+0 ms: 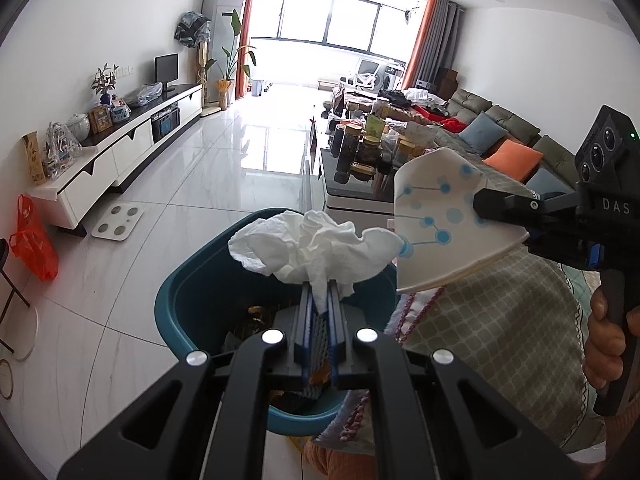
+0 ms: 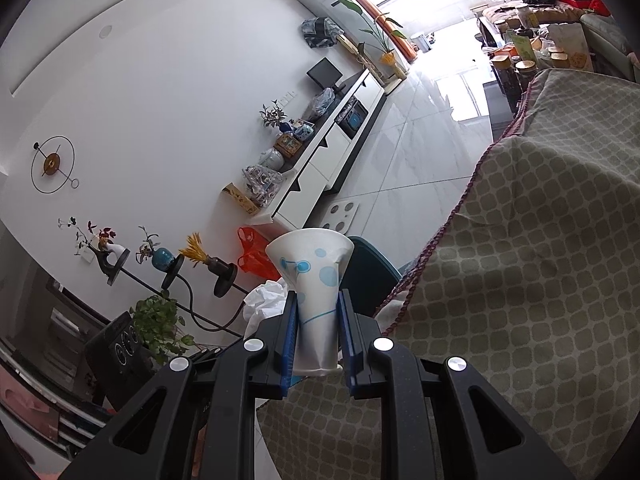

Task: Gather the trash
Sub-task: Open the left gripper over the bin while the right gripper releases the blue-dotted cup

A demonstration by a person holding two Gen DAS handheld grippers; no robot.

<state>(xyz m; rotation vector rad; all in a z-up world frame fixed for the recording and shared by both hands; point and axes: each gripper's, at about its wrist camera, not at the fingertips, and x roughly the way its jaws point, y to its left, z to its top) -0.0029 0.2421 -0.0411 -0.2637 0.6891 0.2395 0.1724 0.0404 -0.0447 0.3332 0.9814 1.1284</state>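
Note:
My left gripper (image 1: pixel 319 292) is shut on a crumpled white tissue (image 1: pixel 308 246), which hangs over the open teal trash bin (image 1: pixel 176 300). The bin holds some dark and yellowish scraps. In the left wrist view, just right of the bin, my right gripper (image 1: pixel 484 208) pinches a squashed white paper cup (image 1: pixel 436 220) with blue dots. In the right wrist view the same paper cup (image 2: pixel 314 280) sits flattened between the right gripper (image 2: pixel 318 300) fingers, with the tissue (image 2: pixel 264 300) at lower left and the bin (image 2: pixel 370 272) behind it.
A sofa arm under a green checked cover (image 1: pixel 488 340) lies right of the bin. A dark coffee table (image 1: pixel 356 184) crowded with jars stands beyond. A white scale (image 1: pixel 118 222) and an orange plastic bag (image 1: pixel 34 240) lie on the tiled floor by the TV cabinet (image 1: pixel 120 152).

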